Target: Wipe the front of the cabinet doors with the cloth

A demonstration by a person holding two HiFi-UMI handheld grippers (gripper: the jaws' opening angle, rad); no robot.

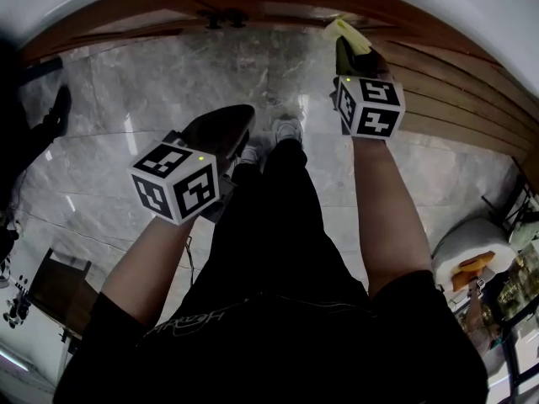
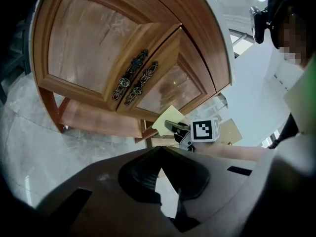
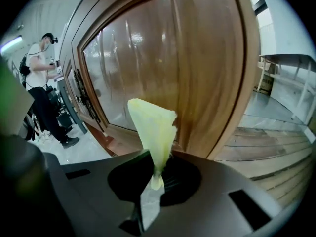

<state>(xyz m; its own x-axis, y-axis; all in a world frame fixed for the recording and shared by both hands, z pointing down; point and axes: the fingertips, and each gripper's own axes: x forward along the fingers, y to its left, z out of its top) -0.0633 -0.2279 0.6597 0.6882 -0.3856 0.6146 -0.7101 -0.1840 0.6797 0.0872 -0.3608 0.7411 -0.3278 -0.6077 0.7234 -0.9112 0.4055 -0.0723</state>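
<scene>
The wooden cabinet point(image 2: 103, 48) has two panelled doors with dark ornate handles point(image 2: 134, 78) at the middle seam. A pale yellow cloth point(image 3: 152, 127) stands up from my right gripper point(image 3: 155, 181), which is shut on its lower end. The cloth's tip is close to the right door point(image 3: 148, 58), low near its outer frame; contact cannot be told. From the head view the right gripper point(image 1: 354, 57) and cloth point(image 1: 345, 32) are up by the cabinet's base. My left gripper point(image 2: 165, 191) is shut and holds nothing, well back from the doors; it hangs over the floor point(image 1: 221, 129).
Grey marble floor point(image 1: 126, 99) lies before the cabinet, with the person's legs and shoes point(image 1: 286, 129) between the grippers. Wooden slats point(image 1: 455, 91) run to the right. A white stool point(image 1: 472, 255) and clutter sit at lower right. Another person point(image 3: 42, 78) stands beyond the cabinet.
</scene>
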